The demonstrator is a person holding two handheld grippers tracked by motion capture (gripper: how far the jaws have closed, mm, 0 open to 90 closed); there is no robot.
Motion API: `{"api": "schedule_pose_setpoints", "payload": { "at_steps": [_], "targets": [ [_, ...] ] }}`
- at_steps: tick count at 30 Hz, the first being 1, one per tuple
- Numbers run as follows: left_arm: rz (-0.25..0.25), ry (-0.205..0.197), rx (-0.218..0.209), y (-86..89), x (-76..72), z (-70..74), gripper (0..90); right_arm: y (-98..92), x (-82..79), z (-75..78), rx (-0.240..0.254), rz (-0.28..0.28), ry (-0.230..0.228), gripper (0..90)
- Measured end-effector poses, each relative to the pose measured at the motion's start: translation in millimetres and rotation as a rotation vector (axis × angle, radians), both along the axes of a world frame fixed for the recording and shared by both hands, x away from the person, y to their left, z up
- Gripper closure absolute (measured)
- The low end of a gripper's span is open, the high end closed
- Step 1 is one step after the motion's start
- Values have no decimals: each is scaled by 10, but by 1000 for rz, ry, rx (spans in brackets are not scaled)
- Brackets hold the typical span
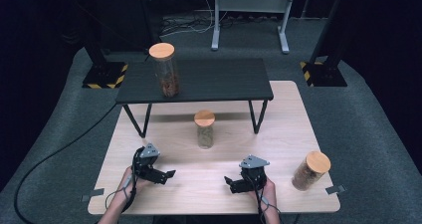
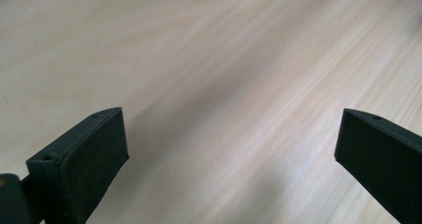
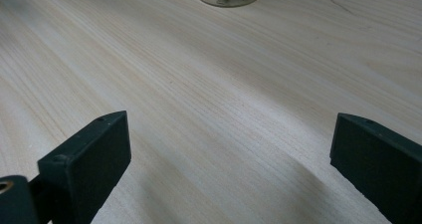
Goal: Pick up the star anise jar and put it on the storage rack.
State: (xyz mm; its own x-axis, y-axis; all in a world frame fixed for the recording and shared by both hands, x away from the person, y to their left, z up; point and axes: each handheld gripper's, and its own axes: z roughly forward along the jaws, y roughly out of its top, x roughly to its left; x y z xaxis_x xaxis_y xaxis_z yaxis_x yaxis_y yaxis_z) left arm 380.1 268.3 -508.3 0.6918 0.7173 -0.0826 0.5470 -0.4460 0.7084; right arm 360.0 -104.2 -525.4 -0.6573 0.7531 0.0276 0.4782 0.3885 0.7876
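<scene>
No writing reads on the middle jar point(image 1: 204, 129); hand-held grippers apart.

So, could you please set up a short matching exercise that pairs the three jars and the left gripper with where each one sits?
Things:
1. tall jar
2. small jar
3. right-hand jar
4. left gripper

Places:
A. near the right edge of the wooden table
B. on top of the black shelf
C. open above the table's front left part
D. mid-table, just in front of the shelf

Pairs: 1-B, 2-D, 3-A, 4-C
</scene>
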Motion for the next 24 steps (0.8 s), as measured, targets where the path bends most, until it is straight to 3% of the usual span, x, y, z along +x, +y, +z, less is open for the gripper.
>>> {"api": "schedule_pose_setpoints", "payload": {
  "at_steps": [4,9,14,20,24],
  "targets": [
    [34,16,-16,49,-79,-128,0,3,-3,0,-4,-3,-4,18],
    [59,1,-5,66,-162,-178,0,14,-3,-2,-15,0,-4,18],
    [105,-45,77,1,-252,-203,0,19,-8,-2,-22,-3,-10,16],
    [173,-52,67,-9,-322,-214,0,20,-8,-3,-24,-4,-10,15],
    [183,-52,65,-13,-328,-215,0,26,-6,-4,-29,-5,-8,14]
  ]
}}
